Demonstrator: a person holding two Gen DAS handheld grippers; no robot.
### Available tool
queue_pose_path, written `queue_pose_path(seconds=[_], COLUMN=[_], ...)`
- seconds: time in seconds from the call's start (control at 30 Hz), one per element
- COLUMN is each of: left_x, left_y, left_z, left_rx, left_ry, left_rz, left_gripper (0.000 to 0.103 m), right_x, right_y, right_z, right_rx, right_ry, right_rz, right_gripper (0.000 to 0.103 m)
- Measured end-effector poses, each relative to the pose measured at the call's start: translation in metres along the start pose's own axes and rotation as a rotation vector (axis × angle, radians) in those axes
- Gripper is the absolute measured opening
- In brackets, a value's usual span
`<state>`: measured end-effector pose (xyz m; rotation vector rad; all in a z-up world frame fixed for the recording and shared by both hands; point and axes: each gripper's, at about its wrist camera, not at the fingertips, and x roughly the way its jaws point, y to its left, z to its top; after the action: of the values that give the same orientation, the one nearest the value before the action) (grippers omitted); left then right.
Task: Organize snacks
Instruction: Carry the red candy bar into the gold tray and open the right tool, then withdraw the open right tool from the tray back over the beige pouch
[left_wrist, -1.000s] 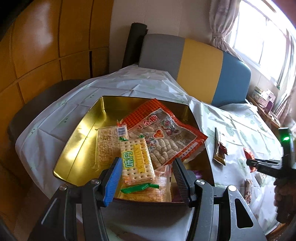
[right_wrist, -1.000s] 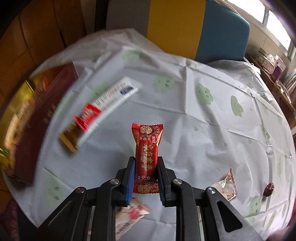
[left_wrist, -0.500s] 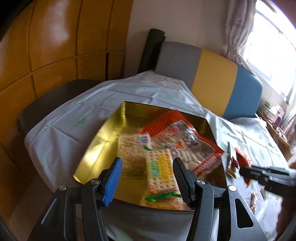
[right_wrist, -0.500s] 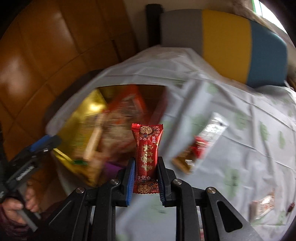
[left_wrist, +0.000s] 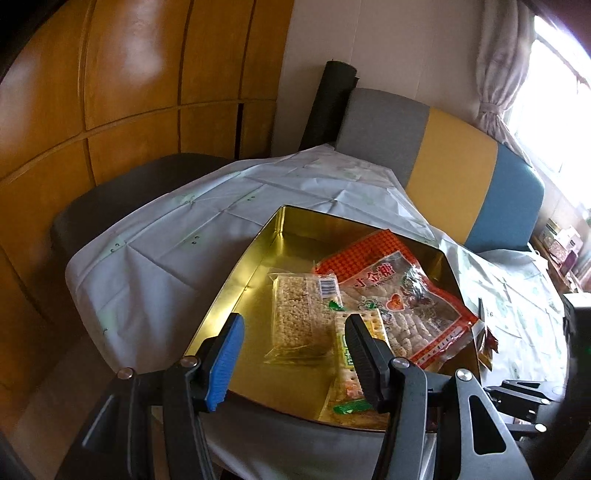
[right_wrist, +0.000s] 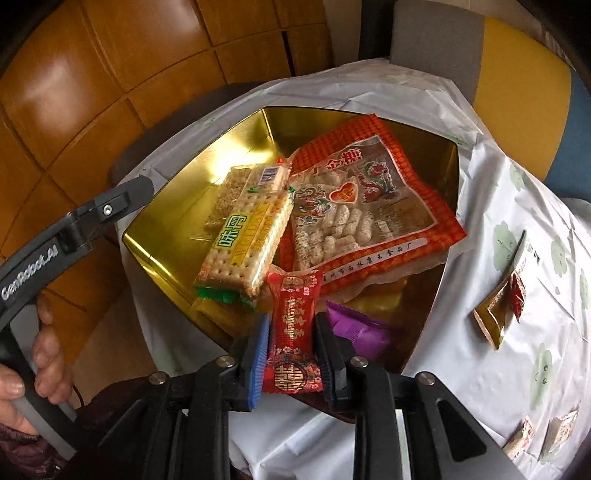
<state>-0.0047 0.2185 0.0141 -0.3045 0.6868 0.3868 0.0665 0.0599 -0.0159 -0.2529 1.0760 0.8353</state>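
Red candy packet (right_wrist: 294, 332) clamped upright between the pads of the right claw (right_wrist: 291, 354), now poised over the near corner of the gold tin (right_wrist: 155, 236) instead of above the bare table (right_wrist: 498, 369) as a second ago. Carried leftward, then, and arrived at the drop spot. Just ahead of the right claw: cracker pack (right_wrist: 243, 243) ahead-left, orange bag (right_wrist: 369, 206) ahead-right, purple packet (right_wrist: 360, 330) touching the right-hand pad's side. Off to the right, on the cloth: brown sachet (right_wrist: 498, 314), not yet gathered, plus small wrappers further right and nearer.

Left claw (left_wrist: 291, 354) wide apart, holding nothing, drawn back and left from the tin's near edge, cracker pack now behind its right finger rather than between both.

Likely next: spread the right claw's pads and let the packet fall among the others. Risk of it sliding onto the rim, so a slight push forward first seems wise.
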Motion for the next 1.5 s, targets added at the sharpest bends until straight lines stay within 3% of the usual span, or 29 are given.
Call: queue_pose_path(seconds=[0.27, 0.57, 0.73, 1.13, 1.23, 1.33, 1.4, 1.5], left_x=[-0.002, -0.006, -0.01, -0.015, -0.019, -0.023, -0.022, -0.02], left_y=[-0.009, -0.021, -0.033, -0.076, -0.09, -0.106, -0.118, -0.14], left_z=[-0.002, -0.004, -0.006, -0.008, -0.009, -0.01, -0.012, -0.016], left_rx=[0.031, 0.064, 0.101, 0.213, 0.247, 0.283, 0.301, 0.345], left_ry=[0.0, -0.001, -0.002, 0.002, 0.0, -0.001, 0.009, 0.028], left_rz=[-0.011, -0.023, -0.036, -0.082, -0.1, -0.124, -0.141, -0.174], left_gripper=[0.058, 0.058, 0.058, 0.059, 0.061, 0.061, 0.063, 0.063], right_x=[-0.011, -0.045, -0.068, -0.113, -0.119, -0.124, -0.133, -0.126], right_y=[-0.012, -0.037, -0.078, -0.217, -0.263, -0.302, -0.318, -0.332], right_z=[-0.009, -0.019, -0.028, -0.077, -0.097, -0.115, -0.122, -0.131], right_rx=[0.039, 0.091, 0.159, 0.337, 0.432, 0.611, 0.704, 0.819], right_ry=[-0.014, -0.104, -0.132, -0.094, -0.101, -0.076, -0.097, -0.048], right_rz=[0.025, -0.001, -0.083, -0.401, -0.502, -0.579, -0.587, -0.535], right_gripper=[0.031, 0.031, 0.031, 0.033, 0.033, 0.033, 0.033, 0.033])
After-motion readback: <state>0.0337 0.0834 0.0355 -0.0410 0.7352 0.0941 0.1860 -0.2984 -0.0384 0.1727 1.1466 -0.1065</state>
